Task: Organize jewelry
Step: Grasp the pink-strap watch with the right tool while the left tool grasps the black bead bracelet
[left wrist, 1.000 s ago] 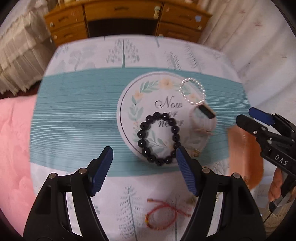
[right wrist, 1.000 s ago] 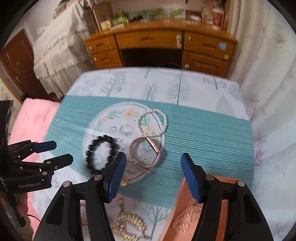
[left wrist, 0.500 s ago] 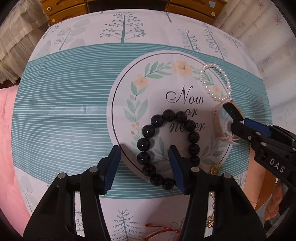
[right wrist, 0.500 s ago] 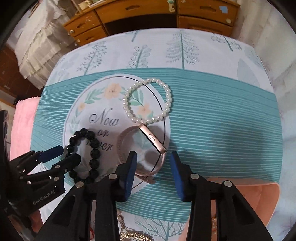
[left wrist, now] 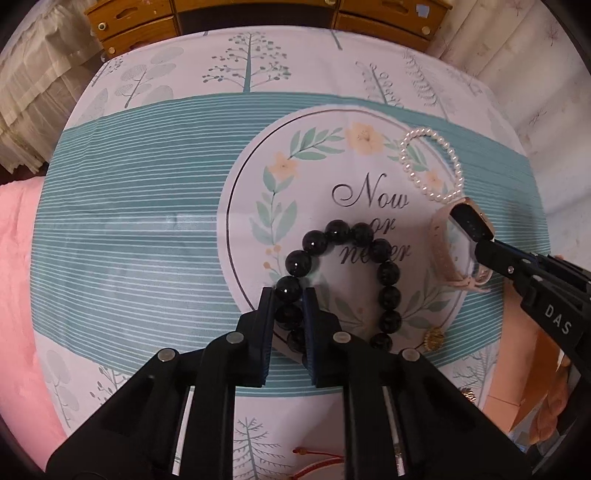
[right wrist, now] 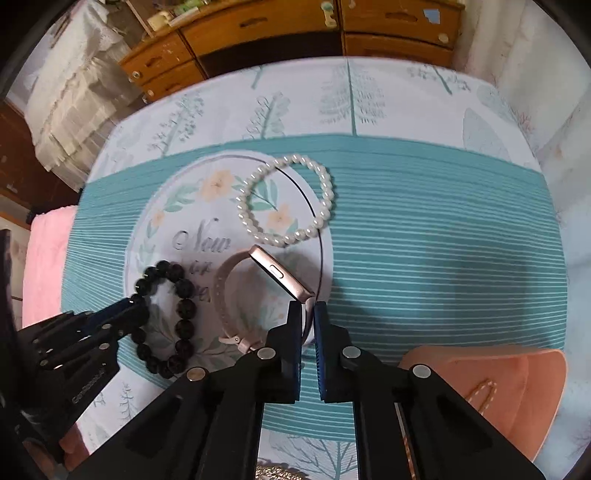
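A black bead bracelet [left wrist: 386,251] lies on a round white printed mat [left wrist: 332,166]. My left gripper [left wrist: 289,295] points down at it, its jaws closing with their pads against the beads on the ring's left side. Beside the black bracelet [right wrist: 183,288] stands a pink-gold watch [right wrist: 280,275] on its edge. My right gripper [right wrist: 306,306] is shut on the watch's strap just below the case. The watch [left wrist: 472,221] and the right gripper [left wrist: 484,251] also show at the right of the left wrist view. A pearl bracelet [right wrist: 325,192] lies free behind the watch.
A peach-coloured box [right wrist: 517,376] sits at the near right. A red cord bracelet [left wrist: 314,469] and a gold piece [left wrist: 434,338] lie near the front edge. Wooden drawers [right wrist: 295,26] stand behind the table, and a pink blanket [left wrist: 18,277] lies to its left.
Both grippers came down onto the mat. Their jaws went from wide apart to closed, the left on the black beads and the right on the watch strap.
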Demonstrator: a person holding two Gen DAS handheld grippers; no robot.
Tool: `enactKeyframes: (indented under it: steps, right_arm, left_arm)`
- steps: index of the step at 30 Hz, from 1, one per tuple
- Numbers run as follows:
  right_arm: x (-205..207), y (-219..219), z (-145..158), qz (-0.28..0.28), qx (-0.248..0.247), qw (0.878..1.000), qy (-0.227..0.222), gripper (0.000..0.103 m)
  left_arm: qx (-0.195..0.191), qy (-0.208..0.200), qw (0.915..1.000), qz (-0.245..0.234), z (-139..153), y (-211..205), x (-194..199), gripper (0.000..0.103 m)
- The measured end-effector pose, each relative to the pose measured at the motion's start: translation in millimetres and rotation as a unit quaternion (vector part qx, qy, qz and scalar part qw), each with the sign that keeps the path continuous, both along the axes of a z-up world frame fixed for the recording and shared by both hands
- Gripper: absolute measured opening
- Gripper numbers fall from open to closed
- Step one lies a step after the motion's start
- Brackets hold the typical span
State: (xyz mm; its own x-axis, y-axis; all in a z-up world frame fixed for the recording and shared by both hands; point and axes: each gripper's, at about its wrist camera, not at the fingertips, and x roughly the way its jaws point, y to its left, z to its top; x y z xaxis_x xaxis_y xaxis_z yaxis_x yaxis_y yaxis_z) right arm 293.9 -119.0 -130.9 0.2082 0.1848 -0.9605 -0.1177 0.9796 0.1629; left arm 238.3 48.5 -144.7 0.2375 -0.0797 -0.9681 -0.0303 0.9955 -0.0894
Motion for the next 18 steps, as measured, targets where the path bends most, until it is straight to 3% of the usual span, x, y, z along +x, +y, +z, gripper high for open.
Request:
enactKeyframes:
  steps: [4, 9, 18]
  right_arm:
    - [-10.9, -5.4, 25.2, 0.002, 0.029, 0.999, -0.030, 0.006]
    - [-33.9, -21.3, 63.6, 0.000, 0.066, 0.996, -0.066, 0.006]
    - [-93.1, -72.3, 124.6, -0.009, 0.094, 0.988, -0.120, 0.006]
  left_arm:
    - [-0.010, -0.030, 0.9995, 0.002, 23.2, 1.0, -8.3, 0.012]
    - [-0.027, -0.077, 0.9966, -0.010, 72.3, -7.5, -23.1, 0.012]
    - [-0.056, -0.154, 0.9849, -0.056, 157.4, -54.5, -57.5, 0.012]
